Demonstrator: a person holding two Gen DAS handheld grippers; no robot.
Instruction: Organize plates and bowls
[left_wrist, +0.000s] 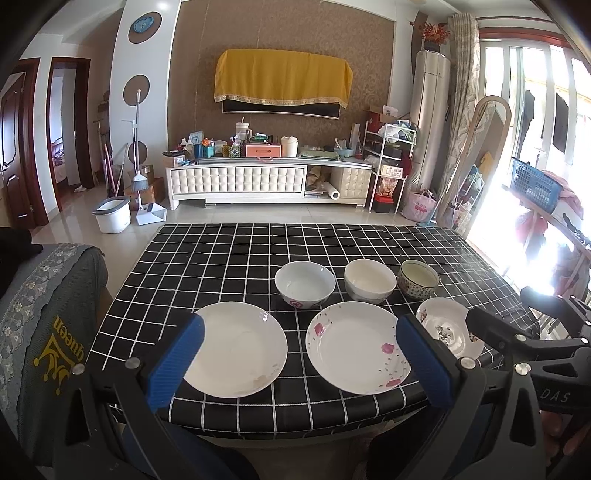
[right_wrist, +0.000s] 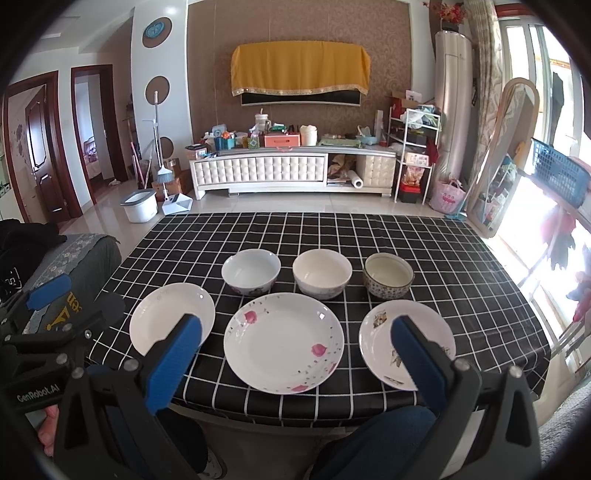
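Observation:
Three plates lie in a front row on the black checked table (left_wrist: 207, 258) (right_wrist: 461, 258): a plain white plate (left_wrist: 240, 350) (right_wrist: 166, 314), a pink-flowered plate (left_wrist: 354, 343) (right_wrist: 284, 339) and a small patterned plate (left_wrist: 443, 325) (right_wrist: 384, 339). Behind them stand a white bowl with pink base (left_wrist: 304, 282) (right_wrist: 251, 269), a cream bowl (left_wrist: 369, 280) (right_wrist: 321, 271) and a patterned bowl (left_wrist: 419, 282) (right_wrist: 388, 278). My left gripper (left_wrist: 299, 354) is open and empty above the near table edge. My right gripper (right_wrist: 295, 354) is open and empty over the near edge, and shows at the right of the left wrist view (left_wrist: 517, 332).
A grey covered seat (left_wrist: 44, 314) stands left of the table. Beyond the table are a tiled floor, a white TV cabinet (left_wrist: 266, 181), a mop bucket (left_wrist: 110, 214) and a bright window on the right. The far half of the table carries nothing.

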